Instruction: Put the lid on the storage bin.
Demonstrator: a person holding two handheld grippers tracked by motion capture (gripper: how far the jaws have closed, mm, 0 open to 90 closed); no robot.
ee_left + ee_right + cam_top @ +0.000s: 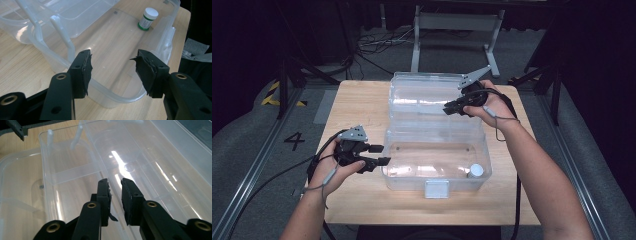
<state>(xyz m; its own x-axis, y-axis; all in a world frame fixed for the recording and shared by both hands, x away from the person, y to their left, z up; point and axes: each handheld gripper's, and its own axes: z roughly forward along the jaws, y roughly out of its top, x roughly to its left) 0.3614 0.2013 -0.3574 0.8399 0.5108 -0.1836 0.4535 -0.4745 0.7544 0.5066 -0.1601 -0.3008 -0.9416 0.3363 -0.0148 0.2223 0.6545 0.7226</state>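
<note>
Clear plastic forms the box (437,160) on the wooden table (362,107); its lid (432,97) lies folded back flat behind it, on the far side from the person.

Left gripper (379,155): the jaws stand wide apart and grip nothing. In the left gripper view (112,67) the rounded end wall of the box passes between and just below the two pads, with visible clearance on each side. A small white-capped bottle (148,18) with a green band stands upright on the box floor, well beyond the fingertips and toward the far corner. In the high view the same bottle (475,171) sits at the box end opposite the left gripper.

Right gripper (452,107): the jaws are drawn close together, with a narrow gap remaining. In the right gripper view (115,186) nothing is seen between the pads; the inner face of the lid lies just below and ahead of the fingertips. Contact with the lid cannot be determined. The box lies to the left of these fingers.
</note>
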